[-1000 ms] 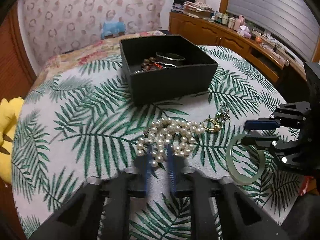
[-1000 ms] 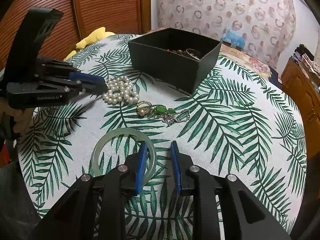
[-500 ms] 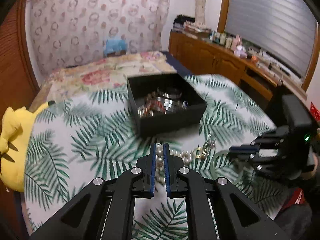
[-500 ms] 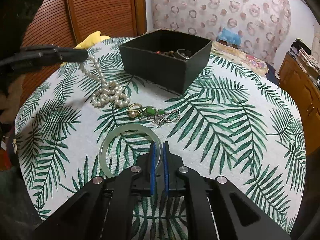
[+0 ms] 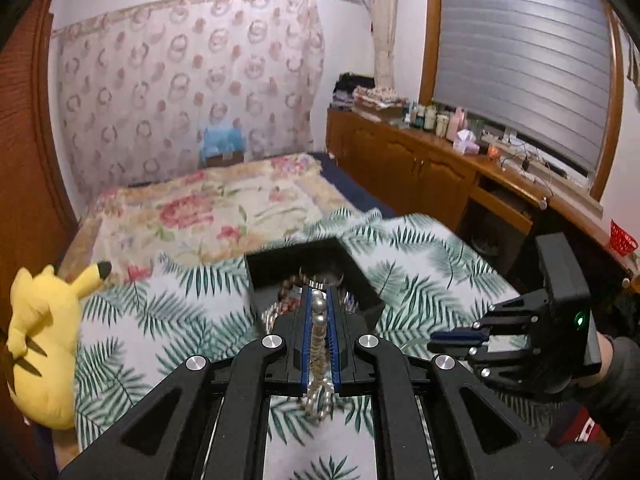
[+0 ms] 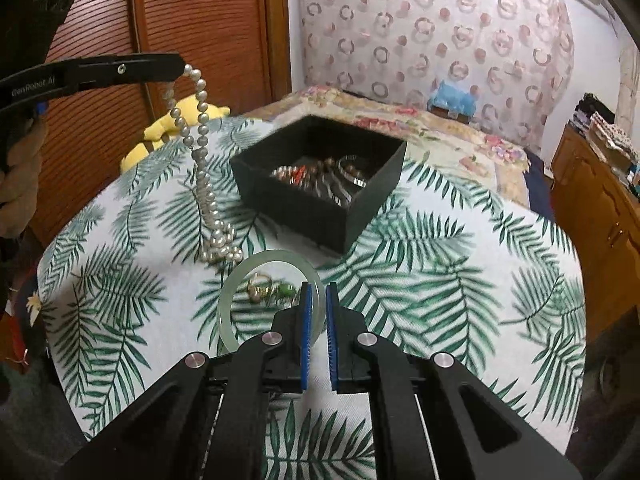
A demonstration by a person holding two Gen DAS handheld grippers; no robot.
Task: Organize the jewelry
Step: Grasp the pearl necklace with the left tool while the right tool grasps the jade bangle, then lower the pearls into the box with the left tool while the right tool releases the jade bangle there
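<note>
My left gripper [image 5: 319, 296] is shut on a white pearl necklace [image 5: 318, 320] and holds it high. In the right wrist view the necklace [image 6: 202, 152] hangs from the left gripper [image 6: 176, 66], its lower end still on the cloth. My right gripper [image 6: 316, 292] is shut on the rim of a pale green jade bangle [image 6: 240, 284], lifted off the table. A black open box [image 6: 320, 196] with bracelets inside stands beyond; it also shows in the left wrist view [image 5: 360, 276]. A gold ring [image 6: 256, 290] and green-stone pieces [image 6: 285, 291] lie on the cloth behind the bangle.
A round table with a palm-leaf cloth [image 6: 460, 264] holds everything. A yellow plush toy [image 5: 40, 340] lies at the table's left edge. A bed [image 5: 208, 200] lies behind, a wooden sideboard [image 5: 420, 164] with bottles to the right.
My left gripper shut on the pearls and has risen, drawing the necklace up. My right gripper shut on the jade bangle and has lifted it off the cloth.
</note>
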